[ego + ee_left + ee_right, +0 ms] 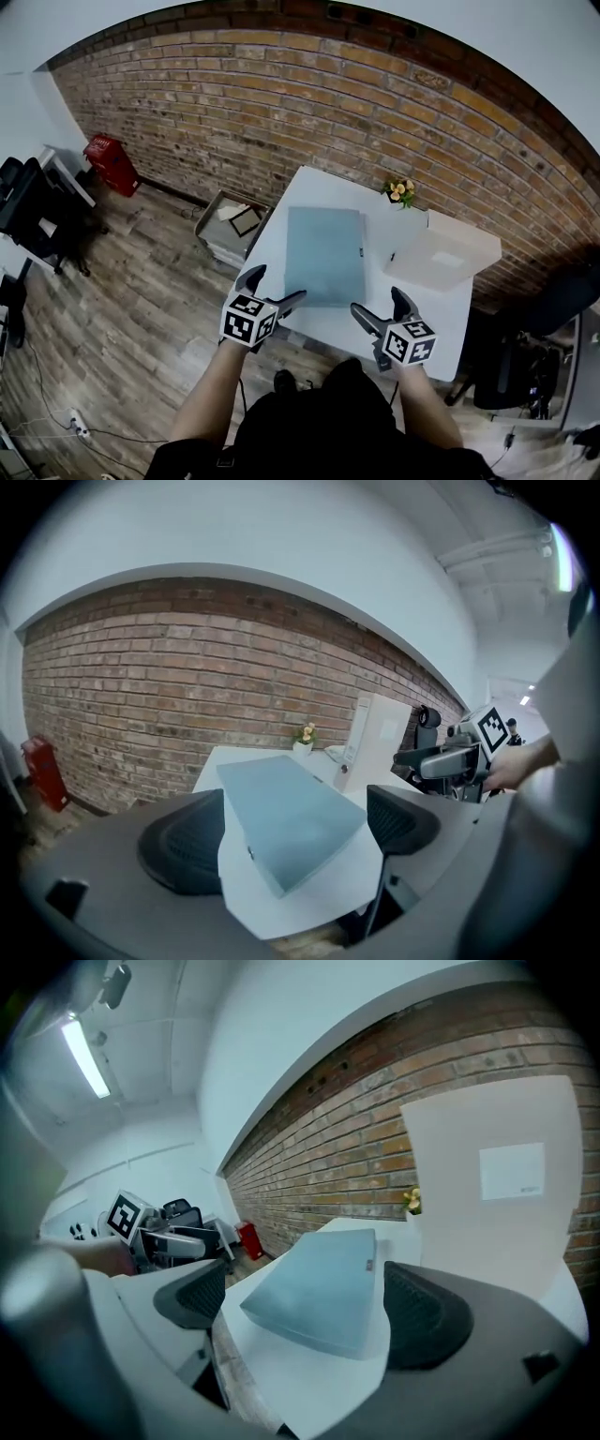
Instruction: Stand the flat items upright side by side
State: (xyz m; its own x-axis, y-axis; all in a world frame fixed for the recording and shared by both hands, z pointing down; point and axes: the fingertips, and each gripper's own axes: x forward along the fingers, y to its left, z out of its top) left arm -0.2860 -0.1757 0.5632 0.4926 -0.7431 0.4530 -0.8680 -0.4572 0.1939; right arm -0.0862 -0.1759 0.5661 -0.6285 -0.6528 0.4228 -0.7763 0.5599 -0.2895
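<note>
A flat blue-grey folder [323,253] lies on the white table [427,323], its near end close to the front edge. To its right a white binder [442,253] stands upright; it also shows as the white binder [380,735] in the left gripper view. My left gripper [272,287] hovers open at the folder's near left corner. My right gripper [384,309] stays open at its near right. Nothing sits between either pair of jaws. The folder [286,817] lies ahead of the left gripper [291,846], and the folder [319,1293] ahead of the right gripper [309,1312].
A small pot of flowers [401,192] stands at the table's far edge by the brick wall. On the wooden floor to the left is an open cardboard box [234,225]. A red object [112,164] and dark chairs [28,211] are further left.
</note>
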